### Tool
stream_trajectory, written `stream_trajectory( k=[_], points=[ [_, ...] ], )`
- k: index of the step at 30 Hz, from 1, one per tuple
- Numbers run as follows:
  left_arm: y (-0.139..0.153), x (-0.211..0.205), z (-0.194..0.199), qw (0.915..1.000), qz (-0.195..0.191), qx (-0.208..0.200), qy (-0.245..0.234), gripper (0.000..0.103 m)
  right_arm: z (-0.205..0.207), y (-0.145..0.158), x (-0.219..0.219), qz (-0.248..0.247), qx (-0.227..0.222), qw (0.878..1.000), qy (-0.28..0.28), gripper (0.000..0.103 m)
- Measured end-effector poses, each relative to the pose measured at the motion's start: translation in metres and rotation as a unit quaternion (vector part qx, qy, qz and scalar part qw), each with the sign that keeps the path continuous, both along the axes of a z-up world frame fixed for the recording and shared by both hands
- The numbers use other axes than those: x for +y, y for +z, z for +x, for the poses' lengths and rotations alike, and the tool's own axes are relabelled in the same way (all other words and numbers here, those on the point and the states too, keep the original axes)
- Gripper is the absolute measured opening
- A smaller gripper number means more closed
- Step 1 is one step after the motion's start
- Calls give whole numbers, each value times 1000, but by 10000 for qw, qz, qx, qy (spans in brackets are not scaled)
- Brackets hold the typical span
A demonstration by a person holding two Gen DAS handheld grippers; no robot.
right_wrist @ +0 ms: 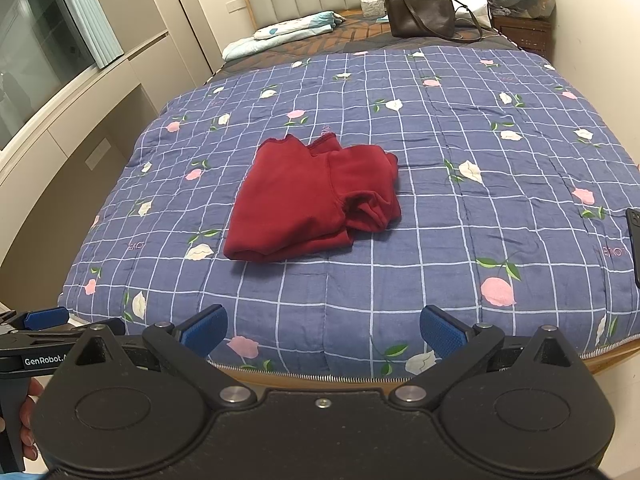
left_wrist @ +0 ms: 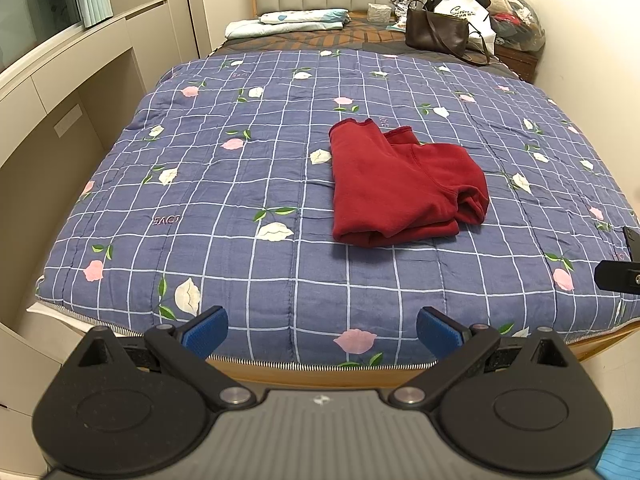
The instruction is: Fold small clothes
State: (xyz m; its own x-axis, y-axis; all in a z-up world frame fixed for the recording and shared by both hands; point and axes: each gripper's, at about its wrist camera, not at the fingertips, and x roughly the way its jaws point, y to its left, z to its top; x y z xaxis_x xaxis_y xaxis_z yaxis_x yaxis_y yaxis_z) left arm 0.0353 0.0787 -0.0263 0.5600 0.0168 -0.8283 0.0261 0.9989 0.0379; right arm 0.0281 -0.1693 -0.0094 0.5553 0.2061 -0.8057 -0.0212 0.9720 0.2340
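Observation:
A dark red garment [left_wrist: 396,184] lies folded into a rough bundle in the middle of the blue checked quilt [left_wrist: 248,184]; the right wrist view shows the same garment [right_wrist: 308,200] on the quilt [right_wrist: 460,216]. My left gripper [left_wrist: 322,330] hangs open over the foot edge of the bed, well short of the garment, with nothing between its blue pads [left_wrist: 206,330]. My right gripper [right_wrist: 323,330] is open too, at the same edge, empty. Part of the left gripper also shows at the left edge of the right wrist view, held by a hand [right_wrist: 28,420].
A dark phone [right_wrist: 634,244] lies on the quilt at the right. At the headboard sit a brown handbag [left_wrist: 436,34], a white bag, a cap and folded bedding [left_wrist: 288,24]. Cabinets [left_wrist: 60,120] run along the left; a wall stands close on the right.

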Motion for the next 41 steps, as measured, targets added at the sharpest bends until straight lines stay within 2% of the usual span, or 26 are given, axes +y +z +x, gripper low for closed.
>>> stream_trajectory(
  k=[11, 17, 41],
  points=[
    [-4, 0, 5, 10000, -24, 53, 47, 103, 2, -1, 0, 3, 13, 10000, -3, 102],
    [-3, -7, 4, 9996, 238, 75, 89, 102, 2, -1, 0, 2, 17, 10000, -1, 102],
    [-2, -5, 4, 9998, 174, 84, 36, 102, 2, -8, 1, -8, 77, 9999, -65, 102]
  ],
)
